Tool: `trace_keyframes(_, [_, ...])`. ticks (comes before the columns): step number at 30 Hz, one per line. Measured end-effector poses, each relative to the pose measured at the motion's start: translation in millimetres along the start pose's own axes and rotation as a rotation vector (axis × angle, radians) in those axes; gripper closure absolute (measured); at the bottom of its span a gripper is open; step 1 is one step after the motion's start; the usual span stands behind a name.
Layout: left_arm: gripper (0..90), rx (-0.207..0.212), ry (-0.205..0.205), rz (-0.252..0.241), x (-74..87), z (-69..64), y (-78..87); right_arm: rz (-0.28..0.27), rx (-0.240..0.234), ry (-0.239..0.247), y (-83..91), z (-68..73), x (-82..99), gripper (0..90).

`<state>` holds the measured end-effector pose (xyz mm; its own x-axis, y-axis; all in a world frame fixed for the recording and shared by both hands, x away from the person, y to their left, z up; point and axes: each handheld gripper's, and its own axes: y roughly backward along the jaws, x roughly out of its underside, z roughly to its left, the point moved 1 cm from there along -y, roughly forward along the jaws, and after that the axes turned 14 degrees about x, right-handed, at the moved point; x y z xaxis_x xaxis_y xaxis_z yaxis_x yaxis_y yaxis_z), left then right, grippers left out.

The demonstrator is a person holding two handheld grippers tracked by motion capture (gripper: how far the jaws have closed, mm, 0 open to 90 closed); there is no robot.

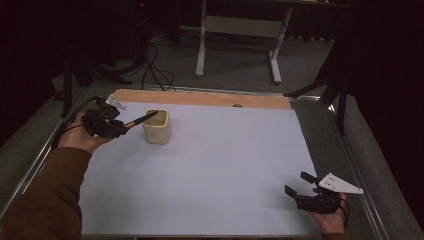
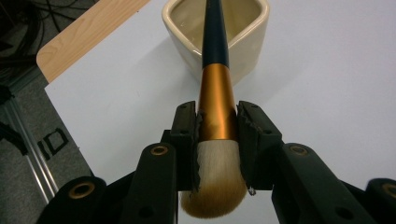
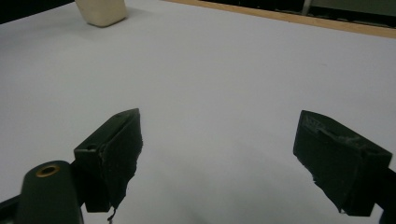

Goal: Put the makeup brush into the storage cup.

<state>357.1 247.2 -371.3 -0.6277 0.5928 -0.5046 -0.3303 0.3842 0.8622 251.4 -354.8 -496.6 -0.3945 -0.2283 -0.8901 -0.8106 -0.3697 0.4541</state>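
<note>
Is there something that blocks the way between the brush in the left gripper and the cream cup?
Nothing visible blocks it. The left gripper is shut on the makeup brush at its copper ferrule, and the dark handle end already reaches over the open mouth of the cream cup. The white table surface around the cup is bare.

The worktop [image 1: 210,165] is covered by a pale sheet, with a strip of bare wood showing along its far edge. A cream cup [image 1: 157,127] stands directly on the sheet, near that wooden strip, toward the left.
</note>
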Motion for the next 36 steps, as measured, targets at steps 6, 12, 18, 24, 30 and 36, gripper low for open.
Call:
trace_keyframes(6, [69.8, 0.001, 0.001, 0.01, -2.9, 0.5, -0.4, 0.0, -0.001, 0.001, -0.1, 0.1, 0.0, 14.9])
trace_keyframes(12, [69.8, 0.004, 0.004, 0.012, -4.4, 1.9, -1.3, 0.002, 0.0, 0.001, -0.4, 0.2, 0.1, 14.9])
trace_keyframes(18, [69.8, 0.001, 0.004, 0.017, -7.5, 1.9, -1.4, 0.002, -0.001, 0.001, -0.6, 0.2, 0.1, 14.9])
trace_keyframes(24, [69.8, 0.001, -0.003, 0.031, -10.8, 1.6, -1.7, 0.003, -0.001, 0.001, -0.8, 0.3, 0.2, 14.9])
trace_keyframes(30, [69.8, 0.005, -0.002, 0.039, -14.3, 1.7, -1.8, 0.002, 0.001, 0.001, -0.8, -0.2, 0.2, 14.8])
trace_keyframes(36, [69.8, 0.01, -0.004, 0.048, -17.3, 1.4, -3.4, 0.001, 0.002, 0.0, -0.7, -0.2, 0.2, 14.6])
